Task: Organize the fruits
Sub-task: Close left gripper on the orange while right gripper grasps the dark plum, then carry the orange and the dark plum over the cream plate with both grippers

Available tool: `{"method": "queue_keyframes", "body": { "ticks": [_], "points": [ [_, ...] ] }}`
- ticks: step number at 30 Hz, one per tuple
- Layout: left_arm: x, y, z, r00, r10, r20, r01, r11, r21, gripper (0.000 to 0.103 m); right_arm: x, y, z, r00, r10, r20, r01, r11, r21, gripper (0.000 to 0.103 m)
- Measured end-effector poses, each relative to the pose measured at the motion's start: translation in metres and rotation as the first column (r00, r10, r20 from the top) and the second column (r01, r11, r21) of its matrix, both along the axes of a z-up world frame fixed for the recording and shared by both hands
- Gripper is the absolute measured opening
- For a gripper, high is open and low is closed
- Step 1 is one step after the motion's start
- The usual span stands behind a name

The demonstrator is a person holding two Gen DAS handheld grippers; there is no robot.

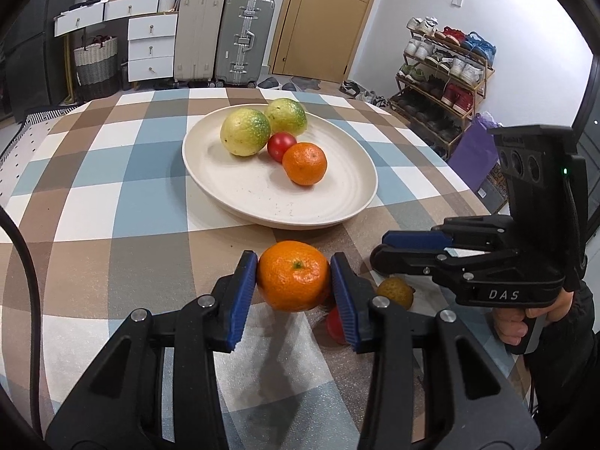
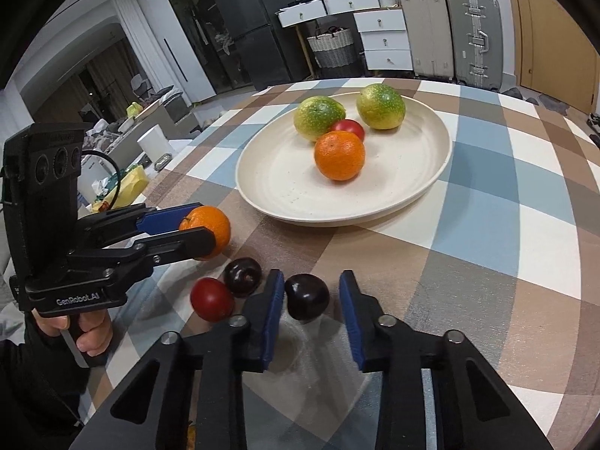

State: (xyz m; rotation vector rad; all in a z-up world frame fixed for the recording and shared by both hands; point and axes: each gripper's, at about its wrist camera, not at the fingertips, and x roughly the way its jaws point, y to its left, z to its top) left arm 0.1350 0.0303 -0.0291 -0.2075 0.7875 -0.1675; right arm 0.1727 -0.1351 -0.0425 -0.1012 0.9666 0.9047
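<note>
My left gripper (image 1: 293, 281) is shut on an orange mandarin (image 1: 293, 280), held just above the checked tablecloth in front of the cream plate (image 1: 337, 206); it also shows in the right wrist view (image 2: 210, 230). The plate holds two yellow-green fruits (image 1: 245, 132), a red tomato (image 1: 280, 145) and a second mandarin (image 1: 304, 163). My right gripper (image 2: 311, 300) is open around a dark plum (image 2: 306, 296) on the cloth, without touching it. A second dark plum (image 2: 243, 276) and a red tomato (image 2: 212, 299) lie just left of it.
A small yellowish fruit (image 1: 395, 292) lies on the cloth under the right gripper (image 1: 378, 253). The round table's edge curves at left and right. Suitcases (image 1: 243, 37), white drawers and a shoe rack (image 1: 442, 75) stand beyond the table.
</note>
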Motion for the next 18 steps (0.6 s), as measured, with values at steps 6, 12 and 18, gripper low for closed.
{"method": "queue_keyframes", "body": {
  "ticks": [6,12,18],
  "points": [
    [-0.001,0.001,0.001,1.0,0.008,0.011,-0.008,1.0,0.0,0.038,-0.002,0.002,0.001,1.0,0.009,0.013,-0.009,1.0,-0.003,0.026],
    [-0.003,0.004,0.003,1.0,0.022,0.02,-0.022,1.0,-0.005,0.038,0.002,-0.004,0.006,0.999,-0.016,0.027,0.015,1.0,0.02,0.026],
    [-0.004,0.007,0.008,0.998,0.047,0.043,-0.047,0.999,0.002,0.038,0.008,-0.015,0.013,0.997,-0.065,0.045,0.062,0.995,0.074,0.026]
  ]
}}
